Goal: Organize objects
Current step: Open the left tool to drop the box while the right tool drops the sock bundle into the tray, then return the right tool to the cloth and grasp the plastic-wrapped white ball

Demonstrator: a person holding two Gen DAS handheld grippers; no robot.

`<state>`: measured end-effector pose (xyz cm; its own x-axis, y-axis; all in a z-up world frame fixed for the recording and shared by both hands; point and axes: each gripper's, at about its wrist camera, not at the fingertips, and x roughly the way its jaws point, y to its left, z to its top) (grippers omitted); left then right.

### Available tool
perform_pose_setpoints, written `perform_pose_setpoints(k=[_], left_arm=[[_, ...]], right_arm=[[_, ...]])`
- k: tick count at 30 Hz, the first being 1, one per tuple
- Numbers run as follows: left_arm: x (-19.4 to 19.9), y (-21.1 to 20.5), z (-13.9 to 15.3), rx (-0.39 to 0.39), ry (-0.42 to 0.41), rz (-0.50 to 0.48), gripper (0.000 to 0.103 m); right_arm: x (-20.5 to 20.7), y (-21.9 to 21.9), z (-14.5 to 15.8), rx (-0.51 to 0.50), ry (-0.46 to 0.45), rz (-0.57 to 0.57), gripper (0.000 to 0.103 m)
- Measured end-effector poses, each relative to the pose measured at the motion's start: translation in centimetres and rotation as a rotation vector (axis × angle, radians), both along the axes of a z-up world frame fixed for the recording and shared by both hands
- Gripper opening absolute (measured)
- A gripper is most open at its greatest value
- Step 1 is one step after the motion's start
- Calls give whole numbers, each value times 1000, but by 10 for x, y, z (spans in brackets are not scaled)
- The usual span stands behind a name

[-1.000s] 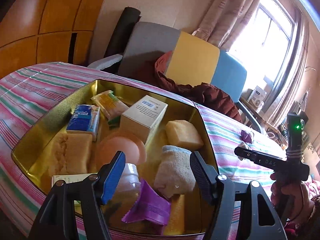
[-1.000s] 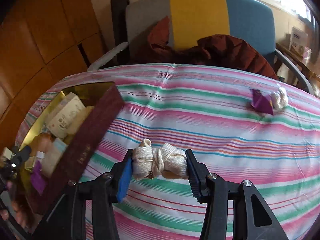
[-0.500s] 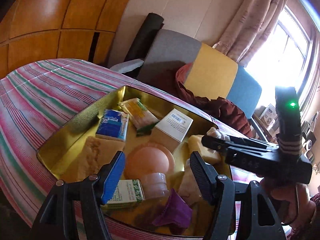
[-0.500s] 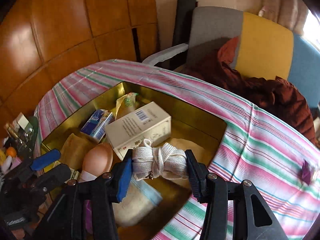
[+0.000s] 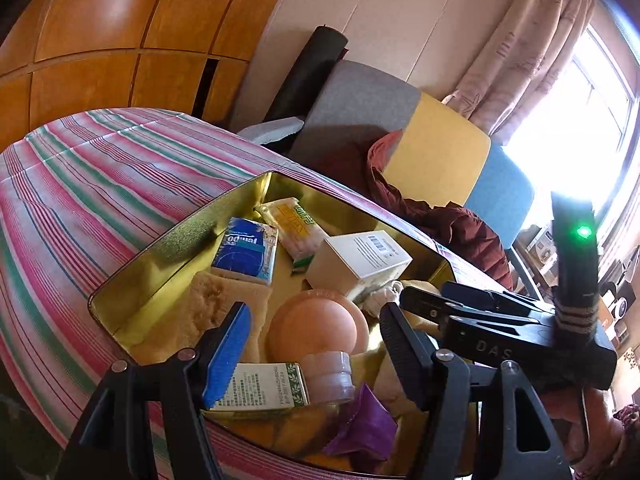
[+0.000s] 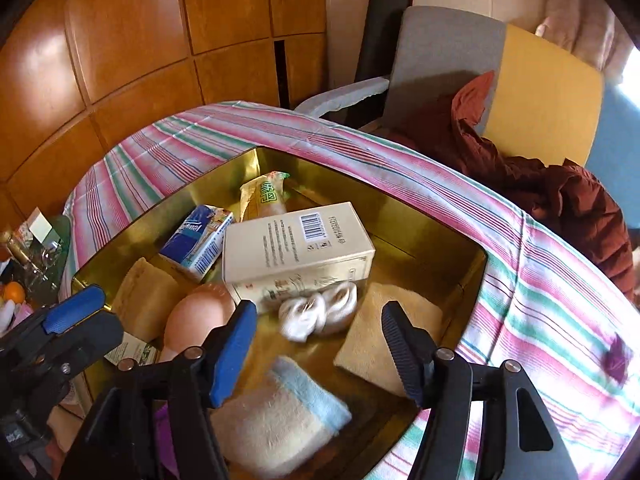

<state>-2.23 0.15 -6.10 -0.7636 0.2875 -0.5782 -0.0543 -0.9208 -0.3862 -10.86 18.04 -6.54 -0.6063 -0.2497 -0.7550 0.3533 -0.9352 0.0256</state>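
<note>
The right claw (image 6: pixel 316 342) has just been opening, nothing between its jaws; the knotted cloth (image 6: pixel 318 314) is lying in the gold tin (image 6: pixel 476 276) beside one box (image 6: pixel 296 250). Two sponges (image 6: pixel 378 340) are showing there; only the left view, left claw (image 5: pixel 312 346) wide, shows the purple wrapper (image 5: pixel 360 428).

blurred: rope bundle (image 6: pixel 318 316) | half-hidden: green-white box (image 5: pixel 262 390)
</note>
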Motion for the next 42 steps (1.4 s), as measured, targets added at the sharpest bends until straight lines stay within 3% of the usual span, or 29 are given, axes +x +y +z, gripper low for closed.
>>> perform_pose_setpoints(k=[16, 23, 31, 38, 42], left_arm=[[9, 27, 2, -5, 3, -111, 68], [22, 50, 8, -37, 24, -194, 68], [42, 93, 16, -93, 41, -339, 68], [60, 143, 20, -159, 70, -508, 68], [62, 165, 19, -182, 63, -564, 68]], right_arm=[[37, 67, 4, -124, -10, -175, 75], [52, 120, -14, -135, -63, -287, 77], [67, 219, -43, -241, -136, -546, 77], [61, 316, -38, -230, -71, -768, 79], [50, 370, -36, -274, -65, -915, 80]])
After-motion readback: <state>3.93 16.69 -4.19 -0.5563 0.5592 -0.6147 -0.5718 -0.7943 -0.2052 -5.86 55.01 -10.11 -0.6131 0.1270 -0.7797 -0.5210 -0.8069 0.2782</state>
